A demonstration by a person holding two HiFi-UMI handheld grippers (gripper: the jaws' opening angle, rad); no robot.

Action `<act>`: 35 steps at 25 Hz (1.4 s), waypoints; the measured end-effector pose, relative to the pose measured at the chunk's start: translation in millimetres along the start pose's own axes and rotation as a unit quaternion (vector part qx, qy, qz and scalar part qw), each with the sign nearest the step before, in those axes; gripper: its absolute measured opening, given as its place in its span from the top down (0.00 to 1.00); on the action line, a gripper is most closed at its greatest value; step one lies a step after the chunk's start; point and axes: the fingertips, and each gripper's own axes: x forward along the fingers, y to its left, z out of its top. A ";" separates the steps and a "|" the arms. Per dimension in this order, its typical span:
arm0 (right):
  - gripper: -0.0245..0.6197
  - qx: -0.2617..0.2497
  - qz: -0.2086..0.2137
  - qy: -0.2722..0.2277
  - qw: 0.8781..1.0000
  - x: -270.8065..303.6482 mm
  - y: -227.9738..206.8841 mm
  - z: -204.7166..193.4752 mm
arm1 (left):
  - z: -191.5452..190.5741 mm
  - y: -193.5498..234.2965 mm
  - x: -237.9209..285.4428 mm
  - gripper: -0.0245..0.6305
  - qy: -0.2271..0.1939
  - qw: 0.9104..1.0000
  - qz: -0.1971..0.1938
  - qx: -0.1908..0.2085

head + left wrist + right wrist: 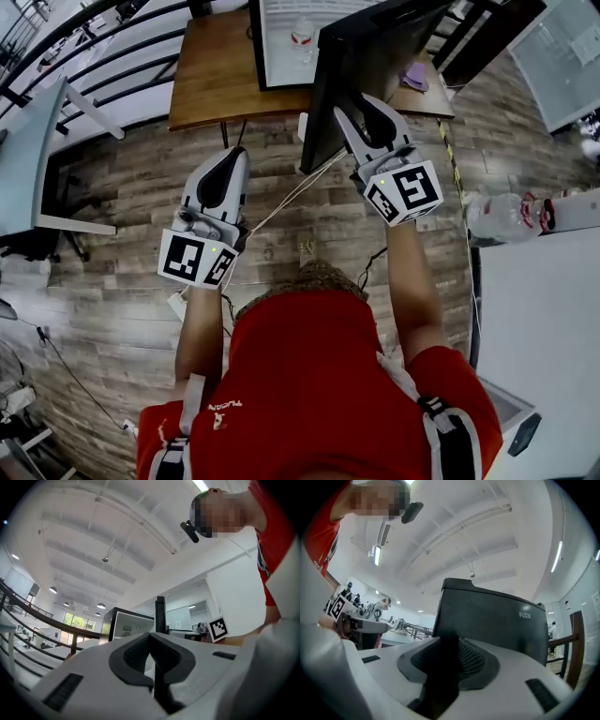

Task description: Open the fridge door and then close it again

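Note:
A small fridge (281, 47) with a white inside stands on a wooden table (216, 75). Its black door (375, 47) is swung out toward me. My right gripper (367, 111) sits at the door's free edge. In the right gripper view the door (501, 616) fills the middle, and its dark edge runs between the pads of the right gripper (449, 644), which close on it. My left gripper (228, 159) hangs lower left, clear of the fridge, shut and holding nothing. In the left gripper view its jaws (151, 637) meet, with the fridge (129, 625) and the edge-on door (161, 613) beyond.
A plastic bottle (502, 216) lies on a white table at the right. White cables (291, 197) trail over the wood floor below the fridge table. A grey desk (28, 159) stands at the left, and a purple object (414, 75) sits on the table beside the door.

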 end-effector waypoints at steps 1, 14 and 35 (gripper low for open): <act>0.76 0.000 -0.002 0.002 1.000 5.6 -3.2 -3.0 | -0.9 4.4 1.9 0.95 0.000 1.000 0.004 0.001; 0.91 -0.008 0.010 -0.003 1.000 76.9 -40.0 -23.6 | -10.1 51.7 71.3 0.95 0.001 1.000 0.027 0.012; 0.92 0.027 0.008 0.031 0.999 178.6 -106.0 -72.2 | -21.1 118.2 161.6 0.95 -0.002 0.998 0.068 0.013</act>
